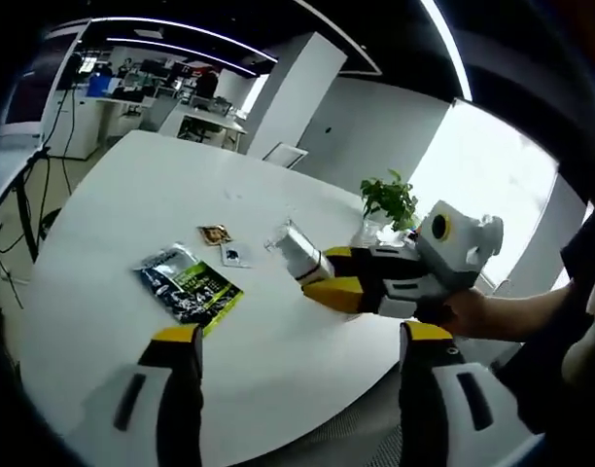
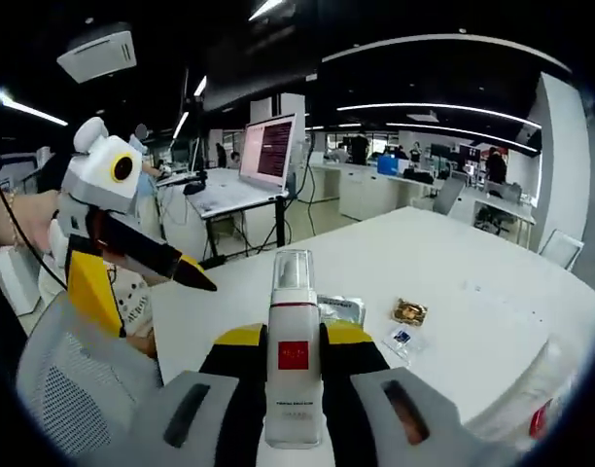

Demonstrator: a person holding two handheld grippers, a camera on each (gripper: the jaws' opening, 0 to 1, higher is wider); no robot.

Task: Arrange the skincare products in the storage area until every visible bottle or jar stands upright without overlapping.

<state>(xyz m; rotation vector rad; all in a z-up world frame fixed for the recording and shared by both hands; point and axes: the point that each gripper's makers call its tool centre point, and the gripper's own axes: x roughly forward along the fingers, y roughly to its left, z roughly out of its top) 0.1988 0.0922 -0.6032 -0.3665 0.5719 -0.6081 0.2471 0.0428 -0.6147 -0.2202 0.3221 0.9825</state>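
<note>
A white pump bottle (image 2: 293, 389) with a red label and a clear cap stands between the jaws of my right gripper (image 2: 294, 336), which is shut on its body. In the left gripper view the same bottle (image 1: 297, 251) is tilted over the white table (image 1: 113, 204), its cap pointing left, with the right gripper (image 1: 324, 272) coming in from the right in a person's hand. My left gripper (image 1: 302, 334) is open, jaws wide apart, with nothing between them, nearer than the bottle. It also shows at the left of the right gripper view, left gripper (image 2: 161, 306), open.
A green and black sachet pack (image 1: 189, 285) lies flat on the table, with two small sachets (image 1: 215, 233) beyond it. A potted plant (image 1: 388, 199) stands near the far edge. A grey mesh chair (image 2: 74, 389) is by the table's near edge. Desks with a monitor (image 2: 268, 146) stand behind.
</note>
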